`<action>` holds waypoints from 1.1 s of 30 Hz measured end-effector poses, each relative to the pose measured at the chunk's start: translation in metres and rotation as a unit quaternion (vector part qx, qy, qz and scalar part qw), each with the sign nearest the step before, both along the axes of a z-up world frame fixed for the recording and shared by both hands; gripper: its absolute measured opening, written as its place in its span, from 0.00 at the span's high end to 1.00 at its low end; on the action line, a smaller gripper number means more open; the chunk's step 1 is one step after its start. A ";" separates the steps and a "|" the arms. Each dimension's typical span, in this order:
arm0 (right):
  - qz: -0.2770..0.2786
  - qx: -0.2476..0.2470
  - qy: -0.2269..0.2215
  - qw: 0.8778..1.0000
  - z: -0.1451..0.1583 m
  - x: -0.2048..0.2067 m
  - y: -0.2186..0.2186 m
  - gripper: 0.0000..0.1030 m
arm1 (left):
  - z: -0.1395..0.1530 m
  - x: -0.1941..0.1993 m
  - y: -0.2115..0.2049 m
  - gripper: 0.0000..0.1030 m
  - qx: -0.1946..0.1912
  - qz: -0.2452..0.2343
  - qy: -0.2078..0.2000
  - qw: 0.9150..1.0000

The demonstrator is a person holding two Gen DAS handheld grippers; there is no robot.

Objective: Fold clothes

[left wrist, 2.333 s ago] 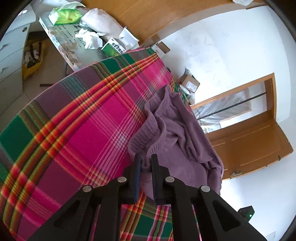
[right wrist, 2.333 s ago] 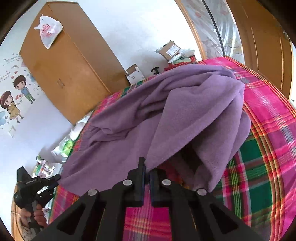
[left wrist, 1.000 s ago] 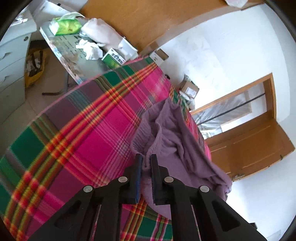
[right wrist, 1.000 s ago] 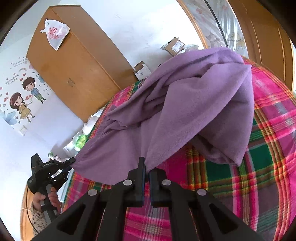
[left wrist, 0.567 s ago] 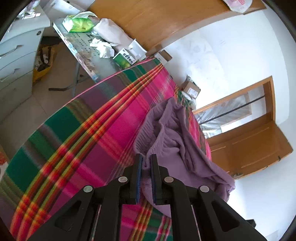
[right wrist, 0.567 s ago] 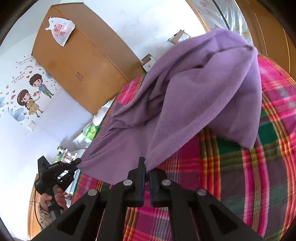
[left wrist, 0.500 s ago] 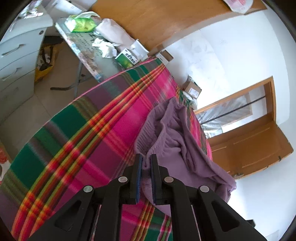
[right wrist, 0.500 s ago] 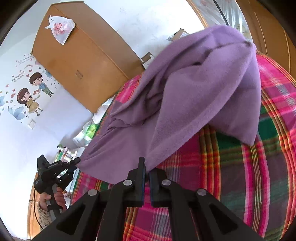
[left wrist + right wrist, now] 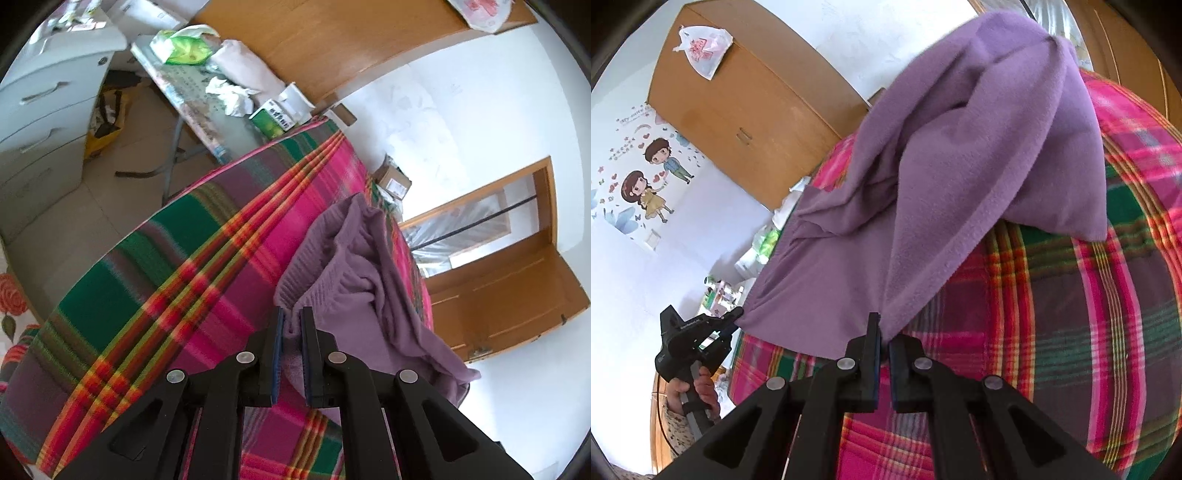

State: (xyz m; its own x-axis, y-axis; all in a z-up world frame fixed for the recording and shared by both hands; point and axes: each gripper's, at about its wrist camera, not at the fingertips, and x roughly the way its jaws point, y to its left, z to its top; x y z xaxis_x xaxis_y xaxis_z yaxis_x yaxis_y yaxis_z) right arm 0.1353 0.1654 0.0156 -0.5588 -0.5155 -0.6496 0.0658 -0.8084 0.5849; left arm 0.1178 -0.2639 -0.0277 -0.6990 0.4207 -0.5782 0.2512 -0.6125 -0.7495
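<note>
A plaid blanket (image 9: 177,280) in pink, green and purple covers the bed and fills most of both views; over it hangs the purple garment (image 9: 960,166), a soft fleece piece lifted clear along one edge and sagging in a heap at its far end, which seems to rest on the blanket toward 1 o'clock in the right wrist view. Its long axis runs between the two grips, roughly from 8 o'clock to 1 o'clock in that view, and the ribbed hem (image 9: 295,273) faces the left wrist camera; which end is neck or waist I cannot tell. The left tool (image 9: 291,321) is nearly closed, with a bunch of that hem pinched between its pads, and it shows again at 8 o'clock in the right wrist view, held by a hand (image 9: 698,391). The right tool (image 9: 882,332) is likewise almost closed on a corner of the cloth edge. The step in hand looks like stretching the garment out to lay it flat or bring one part over another; to do it well, both grips should keep level and evenly taut so the held edge runs straight, and the slack bulk should settle without twisting before either grip lets go.
</note>
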 end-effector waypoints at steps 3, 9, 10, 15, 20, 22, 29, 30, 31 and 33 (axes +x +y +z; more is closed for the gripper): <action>0.001 0.001 -0.007 1.000 -0.005 0.000 -0.002 0.97 | -0.006 0.003 -0.002 0.91 0.007 0.004 -0.008 1.000; -0.001 0.040 -0.010 0.999 -0.013 -0.001 -0.010 0.96 | -0.012 0.003 -0.001 0.91 0.000 0.005 -0.021 1.000; 0.001 0.050 -0.007 0.999 -0.013 -0.001 -0.013 0.96 | -0.014 0.003 -0.002 0.91 0.000 0.005 -0.025 1.000; 0.009 0.086 -0.002 0.996 -0.013 0.002 -0.011 0.92 | -0.015 0.004 -0.002 0.87 -0.003 -0.003 -0.030 1.000; 0.027 0.095 0.014 0.995 -0.004 0.008 -0.005 0.86 | -0.005 0.011 -0.009 0.78 -0.023 0.008 -0.035 0.999; 0.031 0.096 0.022 0.995 0.002 0.014 0.000 0.85 | 0.007 0.015 -0.010 0.78 -0.043 0.012 -0.025 0.999; 0.006 0.122 0.050 0.991 0.022 0.035 0.037 0.85 | 0.066 0.024 0.027 0.65 -0.134 -0.036 0.055 0.989; -0.005 0.126 0.051 0.991 0.024 0.037 0.045 0.85 | 0.074 0.021 0.037 0.65 -0.138 -0.058 0.068 0.986; -0.016 0.130 0.052 0.990 0.026 0.038 0.054 0.85 | 0.081 0.019 0.048 0.62 -0.141 -0.079 0.081 0.983; -0.037 0.140 0.053 0.988 0.030 0.039 0.068 0.85 | 0.089 0.012 0.072 0.59 -0.139 -0.123 0.094 0.978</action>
